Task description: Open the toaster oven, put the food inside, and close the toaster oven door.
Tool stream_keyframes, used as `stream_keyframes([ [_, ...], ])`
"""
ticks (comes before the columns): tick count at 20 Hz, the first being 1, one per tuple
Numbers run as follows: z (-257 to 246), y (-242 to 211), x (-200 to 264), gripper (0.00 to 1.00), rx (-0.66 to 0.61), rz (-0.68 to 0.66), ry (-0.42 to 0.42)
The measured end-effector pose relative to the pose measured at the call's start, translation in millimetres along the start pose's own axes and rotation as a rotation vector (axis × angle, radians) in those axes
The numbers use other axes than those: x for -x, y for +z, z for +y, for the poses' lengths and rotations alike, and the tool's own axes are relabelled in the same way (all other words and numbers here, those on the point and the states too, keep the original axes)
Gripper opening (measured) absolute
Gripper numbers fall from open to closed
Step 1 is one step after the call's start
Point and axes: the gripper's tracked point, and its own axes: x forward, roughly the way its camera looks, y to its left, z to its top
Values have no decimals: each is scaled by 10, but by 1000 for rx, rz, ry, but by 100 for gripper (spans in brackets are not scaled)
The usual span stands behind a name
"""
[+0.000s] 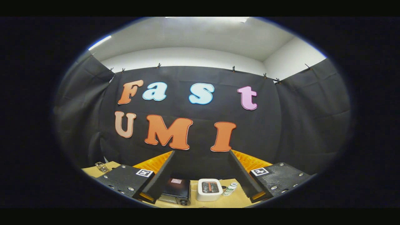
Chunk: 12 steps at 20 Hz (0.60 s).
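Observation:
My gripper (201, 168) is held high above the table, its two fingers wide apart and open with nothing between them. Far below, seen between the fingers, a black toaster oven (175, 190) stands on the tan table (228, 201); I cannot tell how its door stands. Just right of it sits a white square dish (209, 189) holding dark and reddish food (210, 187).
A small white bottle with a green label (230, 188) lies right of the dish. A small metal clip-like object (101, 167) rests on the table's far left corner. Black cloth walls close the booth behind and on both sides.

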Motion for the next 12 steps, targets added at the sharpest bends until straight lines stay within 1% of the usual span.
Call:
stream_keyframes([
  [5,32,57,-50,98,-34,-25,10],
  [12,141,89,-86,98,-50,-25,35],
])
